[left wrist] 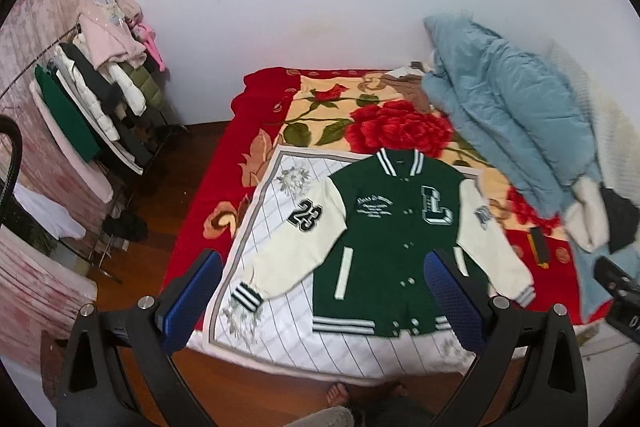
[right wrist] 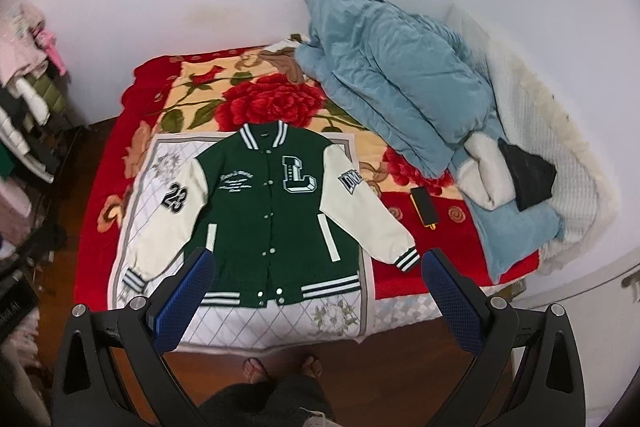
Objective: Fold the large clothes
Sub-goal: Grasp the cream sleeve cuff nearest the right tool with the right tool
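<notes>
A green varsity jacket [left wrist: 384, 227] with cream sleeves, a "23" patch and an "L" patch lies flat, front up and buttoned, on a white quilted mat [left wrist: 272, 211] on the bed. It also shows in the right wrist view [right wrist: 264, 203] on the mat [right wrist: 148, 187]. My left gripper [left wrist: 324, 291] is open and empty, held above the jacket's hem. My right gripper [right wrist: 318, 287] is open and empty, above the hem and right cuff.
A red rose blanket [right wrist: 280, 99] covers the bed. A blue duvet [right wrist: 404, 83] is piled at the back right, with a cream garment and a black item [right wrist: 528, 179]. A phone [right wrist: 424, 211] lies right of the jacket. A clothes rack [left wrist: 92, 95] stands left. Bare feet [right wrist: 280, 367] stand on the wood floor.
</notes>
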The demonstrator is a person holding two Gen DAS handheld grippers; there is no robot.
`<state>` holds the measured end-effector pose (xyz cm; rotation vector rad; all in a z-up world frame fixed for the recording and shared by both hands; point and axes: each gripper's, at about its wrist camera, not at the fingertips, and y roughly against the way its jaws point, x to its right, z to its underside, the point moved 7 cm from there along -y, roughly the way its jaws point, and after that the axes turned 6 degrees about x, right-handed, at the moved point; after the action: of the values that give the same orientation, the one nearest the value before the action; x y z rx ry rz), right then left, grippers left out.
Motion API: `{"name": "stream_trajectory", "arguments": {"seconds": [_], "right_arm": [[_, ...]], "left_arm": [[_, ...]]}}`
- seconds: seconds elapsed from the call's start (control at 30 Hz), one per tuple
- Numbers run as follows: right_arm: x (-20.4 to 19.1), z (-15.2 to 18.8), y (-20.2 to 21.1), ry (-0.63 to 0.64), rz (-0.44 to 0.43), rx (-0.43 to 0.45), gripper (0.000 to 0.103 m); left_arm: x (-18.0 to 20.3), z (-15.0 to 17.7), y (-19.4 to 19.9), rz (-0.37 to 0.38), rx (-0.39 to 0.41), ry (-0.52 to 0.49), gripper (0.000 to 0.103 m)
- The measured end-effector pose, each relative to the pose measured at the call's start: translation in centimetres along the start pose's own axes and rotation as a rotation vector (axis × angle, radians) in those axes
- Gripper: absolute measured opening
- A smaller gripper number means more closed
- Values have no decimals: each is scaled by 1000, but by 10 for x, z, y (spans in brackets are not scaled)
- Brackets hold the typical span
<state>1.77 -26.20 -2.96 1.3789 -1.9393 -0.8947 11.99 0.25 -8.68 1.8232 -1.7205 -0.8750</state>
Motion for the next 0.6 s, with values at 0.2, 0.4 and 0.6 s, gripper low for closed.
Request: {"name": "stream_trajectory", "arguments": {"seconds": [0.2,0.4,0.6], "right_arm": [[50,35,-144,-111,61,-164,103],[96,84,-310,-193,52,-327,103],[108,150,-481,-198,17,-476,99]], "left_arm": [[20,14,-102,-79,-60,-44,103],[45,55,-209,-177,-191,-78,103],[82,103,-310,-237,-292,-106,103]]}}
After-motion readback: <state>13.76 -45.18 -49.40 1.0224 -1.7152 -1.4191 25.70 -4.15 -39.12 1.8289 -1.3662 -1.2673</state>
